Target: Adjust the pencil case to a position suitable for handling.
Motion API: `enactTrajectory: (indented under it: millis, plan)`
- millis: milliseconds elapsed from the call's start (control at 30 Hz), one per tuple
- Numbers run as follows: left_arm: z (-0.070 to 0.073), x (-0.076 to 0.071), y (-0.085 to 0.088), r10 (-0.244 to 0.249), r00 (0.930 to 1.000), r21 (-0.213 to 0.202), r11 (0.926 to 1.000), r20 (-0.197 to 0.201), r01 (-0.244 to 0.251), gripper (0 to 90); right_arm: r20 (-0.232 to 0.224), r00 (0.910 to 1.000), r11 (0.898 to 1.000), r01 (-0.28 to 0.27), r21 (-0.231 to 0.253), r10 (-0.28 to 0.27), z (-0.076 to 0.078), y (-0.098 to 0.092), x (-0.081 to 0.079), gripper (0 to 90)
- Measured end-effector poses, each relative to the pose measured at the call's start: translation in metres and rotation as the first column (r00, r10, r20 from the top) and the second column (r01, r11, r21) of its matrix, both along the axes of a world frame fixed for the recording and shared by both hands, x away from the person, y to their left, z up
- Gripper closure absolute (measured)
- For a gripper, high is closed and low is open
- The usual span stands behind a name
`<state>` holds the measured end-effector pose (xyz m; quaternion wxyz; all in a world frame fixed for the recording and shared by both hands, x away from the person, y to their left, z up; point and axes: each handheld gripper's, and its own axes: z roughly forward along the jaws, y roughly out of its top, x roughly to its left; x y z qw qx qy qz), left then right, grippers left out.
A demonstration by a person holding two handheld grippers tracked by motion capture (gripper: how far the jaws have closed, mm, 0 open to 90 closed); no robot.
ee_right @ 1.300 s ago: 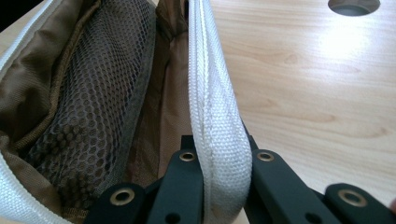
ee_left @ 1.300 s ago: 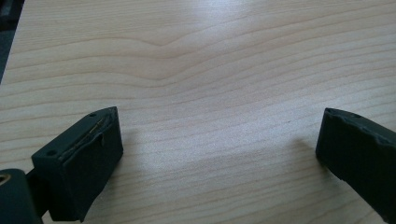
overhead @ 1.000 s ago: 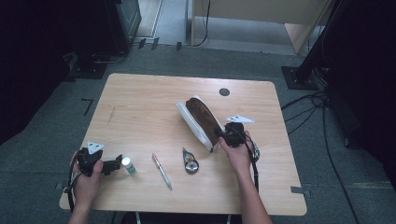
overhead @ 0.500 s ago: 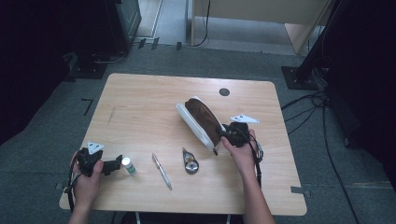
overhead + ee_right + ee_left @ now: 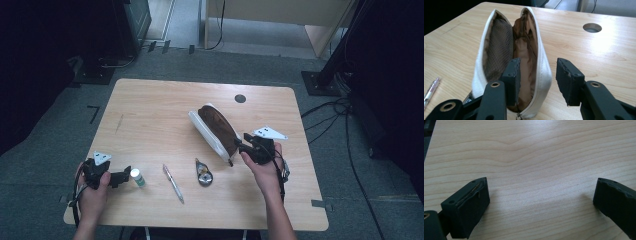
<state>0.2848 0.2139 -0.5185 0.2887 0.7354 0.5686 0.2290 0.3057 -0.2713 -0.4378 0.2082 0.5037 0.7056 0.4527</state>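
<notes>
Pale wooden tabletop (image 5: 150, 125): white fabric pouch (image 5: 541, 75) unzipped; pen (image 5: 173, 183) and small bottle (image 5: 137, 177) unpacked. Right hand-held gripper (image 5: 537, 77), jaws just opening, straddles its rim unpressed; left hand-held gripper (image 5: 541, 202) wide, empty.

Left gripper (image 5: 121, 176) rests low, fingers spread wide; right gripper (image 5: 239, 145) fingers have just been opening.

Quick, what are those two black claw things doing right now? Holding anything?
Left gripper: open, nothing between its jaws, just bare table.
Right gripper: jaws have just been opening; they straddle one wall of the open white pouch without pinching it.
</notes>
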Motion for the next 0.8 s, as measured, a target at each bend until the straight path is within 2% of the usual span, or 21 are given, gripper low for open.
enactTrajectory:
  millis: [133,200,267,300,567,800]
  plan:
    - [0.0,0.0,0.0,0.0,1.0,0.0,1.0,0.0,0.0,0.5,0.022,0.9997,1.0,-0.006,0.007,0.006,0.004,0.003,-0.011,55.9]
    - [0.0,0.0,0.0,0.0,1.0,0.0,1.0,0.0,0.0,0.5,0.031,0.999,0.999,-0.033,0.009,0.033,0.005,0.008,-0.021,56.1]
    - [0.0,0.0,0.0,0.0,1.0,0.0,1.0,0.0,0.0,0.5,0.032,0.9986,0.999,-0.043,0.011,0.043,0.004,0.01,-0.024,56.3]
    - [0.0,0.0,0.0,0.0,1.0,0.0,1.0,0.0,0.0,0.5,0.03,0.9977,0.998,-0.062,0.007,0.061,0.001,0.015,-0.03,56.5]
    - [0.0,0.0,0.0,0.0,1.0,0.0,1.0,0.0,0.0,0.5,0.016,0.9925,0.993,-0.121,0.0,0.121,-0.015,0.033,-0.045,56.5]
    - [0.0,0.0,0.0,0.0,1.0,0.0,1.0,0.0,0.0,0.5,-0.012,0.9844,0.984,-0.175,0.024,0.176,-0.03,0.058,-0.053,57.3]
